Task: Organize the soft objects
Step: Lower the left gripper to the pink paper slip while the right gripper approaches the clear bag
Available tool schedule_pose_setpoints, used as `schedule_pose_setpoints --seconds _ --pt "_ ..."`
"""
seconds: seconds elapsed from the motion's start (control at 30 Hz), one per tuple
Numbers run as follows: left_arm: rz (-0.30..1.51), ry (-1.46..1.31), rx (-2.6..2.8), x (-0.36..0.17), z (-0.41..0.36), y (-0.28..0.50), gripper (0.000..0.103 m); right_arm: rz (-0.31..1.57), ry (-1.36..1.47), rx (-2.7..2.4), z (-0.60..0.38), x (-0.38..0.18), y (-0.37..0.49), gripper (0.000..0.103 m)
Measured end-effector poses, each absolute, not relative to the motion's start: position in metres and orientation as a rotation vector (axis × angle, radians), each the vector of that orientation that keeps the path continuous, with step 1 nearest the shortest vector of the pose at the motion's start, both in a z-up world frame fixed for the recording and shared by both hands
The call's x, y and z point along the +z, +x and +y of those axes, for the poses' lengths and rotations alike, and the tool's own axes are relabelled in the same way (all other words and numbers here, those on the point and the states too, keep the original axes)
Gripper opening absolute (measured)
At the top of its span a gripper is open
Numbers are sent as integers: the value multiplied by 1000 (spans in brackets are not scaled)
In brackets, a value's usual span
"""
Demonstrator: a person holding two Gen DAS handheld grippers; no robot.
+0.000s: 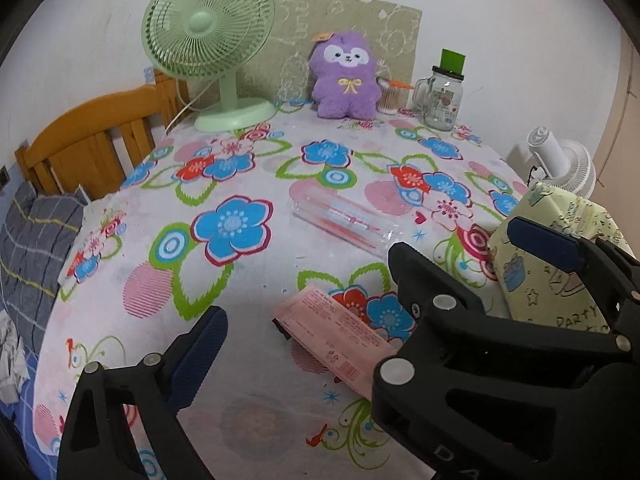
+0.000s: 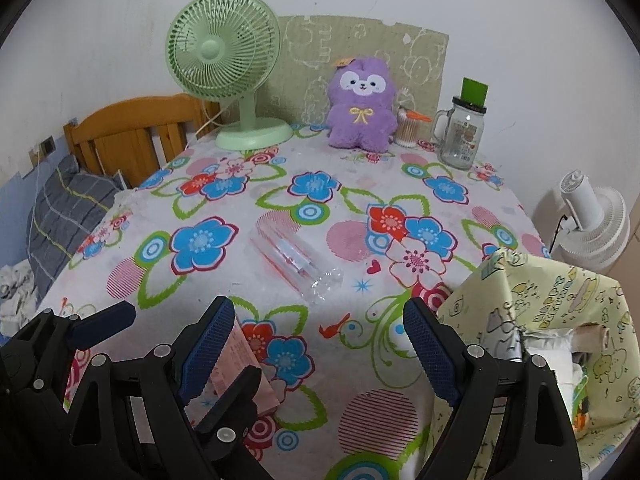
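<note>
A flat pink packet (image 1: 332, 328) (image 2: 240, 356) lies on the flowered tablecloth (image 1: 248, 272) near the front edge. My left gripper (image 1: 316, 332) is open around it, and its pads do not touch it. My right gripper (image 2: 318, 312) is open too, with only tablecloth between its fingers. Its left finger (image 2: 212, 344) reaches in between the left gripper's fingers beside the packet. Its right finger (image 2: 428, 352) stands against a yellow-green cartoon-print cloth bag (image 2: 540, 312) (image 1: 560, 280) with white things inside. A purple plush toy (image 1: 346, 76) (image 2: 362, 108) sits upright at the back.
A clear plastic pack (image 1: 344, 216) (image 2: 296, 264) lies mid-table. A green fan (image 1: 208, 40), a swab holder (image 1: 390, 98) and a glass mug jar (image 1: 440, 100) line the back wall. A white fan (image 1: 560, 160) stands right of the table, a wooden headboard (image 1: 92, 136) and grey pillow (image 1: 36, 248) left.
</note>
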State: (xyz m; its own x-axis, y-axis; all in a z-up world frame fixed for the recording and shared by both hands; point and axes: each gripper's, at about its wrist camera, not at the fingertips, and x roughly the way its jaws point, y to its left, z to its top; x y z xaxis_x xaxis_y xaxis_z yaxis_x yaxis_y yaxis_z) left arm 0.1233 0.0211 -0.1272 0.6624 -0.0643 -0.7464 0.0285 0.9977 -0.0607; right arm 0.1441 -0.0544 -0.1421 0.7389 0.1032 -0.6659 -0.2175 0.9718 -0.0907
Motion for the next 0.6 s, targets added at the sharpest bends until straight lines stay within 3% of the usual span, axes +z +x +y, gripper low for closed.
schedule_pose_setpoints --seconds 0.6 --pt "915 -134 -10 -156 25 141 90 770 -184 177 -55 -167 167 89"
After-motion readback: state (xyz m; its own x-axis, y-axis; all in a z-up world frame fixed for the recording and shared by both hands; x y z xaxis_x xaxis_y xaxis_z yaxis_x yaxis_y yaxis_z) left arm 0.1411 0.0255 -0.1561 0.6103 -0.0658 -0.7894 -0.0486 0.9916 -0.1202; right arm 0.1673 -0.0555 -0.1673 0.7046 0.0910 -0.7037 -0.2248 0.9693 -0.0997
